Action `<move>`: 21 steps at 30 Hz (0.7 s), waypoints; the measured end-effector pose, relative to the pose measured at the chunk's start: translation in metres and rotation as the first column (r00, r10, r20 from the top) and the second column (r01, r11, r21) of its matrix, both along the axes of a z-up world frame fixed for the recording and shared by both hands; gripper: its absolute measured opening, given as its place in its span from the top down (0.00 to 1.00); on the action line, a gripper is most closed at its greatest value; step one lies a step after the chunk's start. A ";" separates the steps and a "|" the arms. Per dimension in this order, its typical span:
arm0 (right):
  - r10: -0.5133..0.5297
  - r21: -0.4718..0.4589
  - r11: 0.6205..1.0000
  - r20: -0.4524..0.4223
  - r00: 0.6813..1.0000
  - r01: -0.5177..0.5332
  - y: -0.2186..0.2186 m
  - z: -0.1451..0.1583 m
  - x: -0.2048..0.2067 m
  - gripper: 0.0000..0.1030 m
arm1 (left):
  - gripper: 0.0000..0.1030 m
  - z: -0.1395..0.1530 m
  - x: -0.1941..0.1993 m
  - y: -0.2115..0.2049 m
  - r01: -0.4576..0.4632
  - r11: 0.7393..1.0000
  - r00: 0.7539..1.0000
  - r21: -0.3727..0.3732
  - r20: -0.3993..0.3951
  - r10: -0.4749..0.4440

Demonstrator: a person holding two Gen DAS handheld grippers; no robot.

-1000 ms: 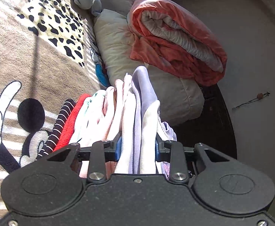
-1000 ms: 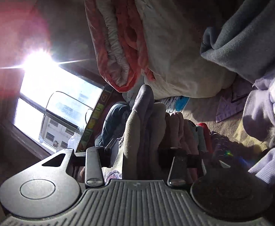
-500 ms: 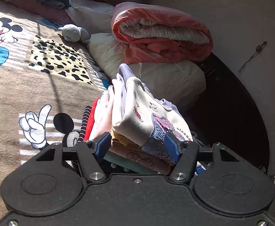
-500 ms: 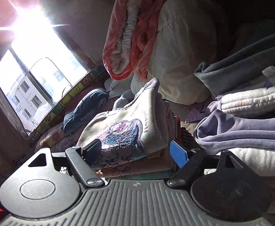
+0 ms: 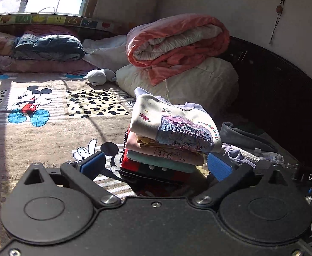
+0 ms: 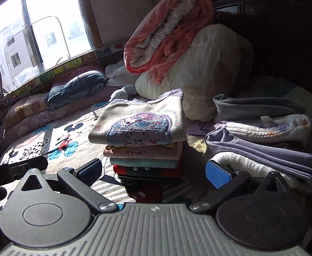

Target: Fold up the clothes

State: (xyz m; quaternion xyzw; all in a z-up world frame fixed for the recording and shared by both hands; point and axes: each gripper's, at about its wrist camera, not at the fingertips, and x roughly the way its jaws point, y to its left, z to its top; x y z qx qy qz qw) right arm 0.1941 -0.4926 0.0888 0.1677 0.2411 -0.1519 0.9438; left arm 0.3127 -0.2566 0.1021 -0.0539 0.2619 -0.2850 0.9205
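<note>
Since a second ago both grippers have released the stack (image 6: 144,143) and backed off; it now stands on the bed (image 5: 49,136). Your left gripper (image 5: 156,165) and right gripper (image 6: 155,170) gape wide, empty. Straighten the overhanging top sweatshirt (image 5: 173,125) before continuing.

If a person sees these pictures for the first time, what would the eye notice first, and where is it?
Probably the stack of folded clothes on the cartoon blanket, centre frame, topped by a cream sweatshirt with a sequin patch. Behind it, a rolled orange quilt lies on a white pillow. The bright window is at the upper left.
</note>
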 end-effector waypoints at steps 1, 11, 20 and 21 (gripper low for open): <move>-0.006 -0.015 1.000 -0.007 1.000 0.006 0.005 0.003 -0.005 0.00 | 0.00 0.004 -0.006 0.001 -0.005 1.000 1.000 0.011 0.014 0.005; -0.042 -0.050 0.998 -0.033 0.999 0.040 0.025 0.017 -0.036 0.00 | 0.00 0.023 -0.045 0.001 0.025 0.998 1.000 0.064 0.015 -0.026; -0.054 -0.075 0.996 -0.056 0.997 0.049 0.033 0.022 -0.053 0.00 | 0.00 0.026 -0.073 -0.008 -0.003 0.991 0.998 0.132 0.070 -0.006; -0.055 -0.078 0.996 -0.058 0.997 0.051 0.034 0.022 -0.054 0.00 | 0.00 0.027 -0.078 -0.010 -0.012 0.988 0.996 0.155 0.090 -0.002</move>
